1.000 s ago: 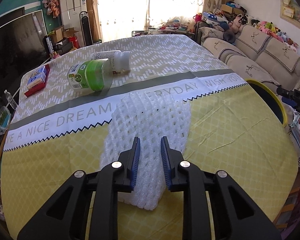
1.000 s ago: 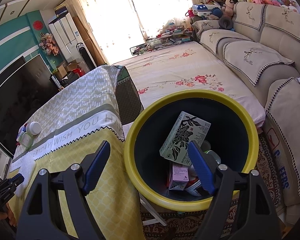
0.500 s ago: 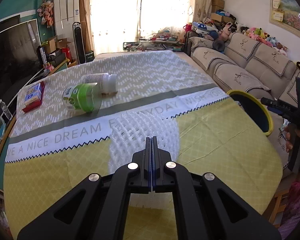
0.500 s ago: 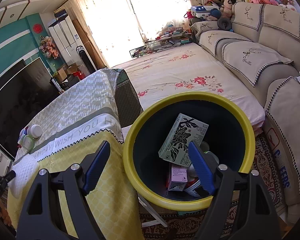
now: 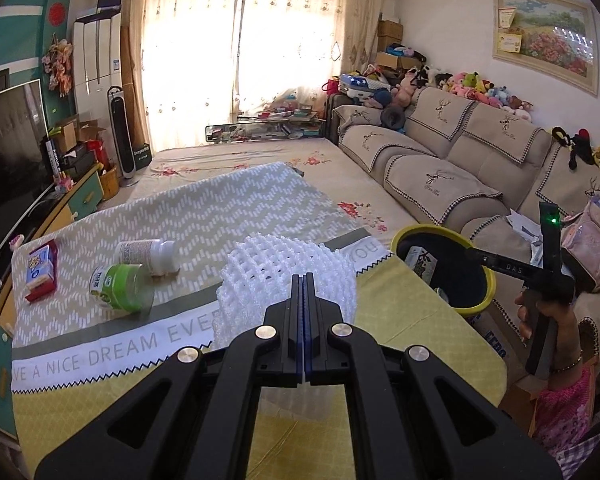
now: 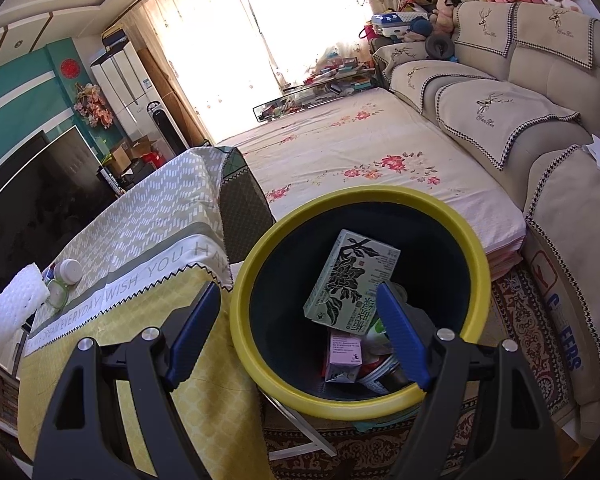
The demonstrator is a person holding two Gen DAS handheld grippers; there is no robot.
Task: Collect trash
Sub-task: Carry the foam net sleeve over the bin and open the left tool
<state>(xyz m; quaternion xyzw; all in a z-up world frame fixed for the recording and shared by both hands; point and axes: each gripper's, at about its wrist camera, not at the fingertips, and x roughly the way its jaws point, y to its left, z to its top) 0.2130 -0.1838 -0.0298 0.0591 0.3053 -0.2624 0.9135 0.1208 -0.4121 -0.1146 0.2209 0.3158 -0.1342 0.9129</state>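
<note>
White foam net (image 5: 288, 276) clamped in closed left gripper (image 5: 302, 312), above counter (image 5: 400, 320) | right gripper (image 6: 296, 332) jaws wide, empty, over bin (image 6: 260, 280) | binned: several boxes | left: two jars (image 5: 120, 284), red box (image 5: 40, 276)

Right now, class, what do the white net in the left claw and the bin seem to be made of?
White net: looks like soft foam mesh, matte, going by its puffy open lattice, pinched in the shut left claw. Bin: probably moulded plastic, with a smooth yellow rim, slight sheen and dark inner wall.
</note>
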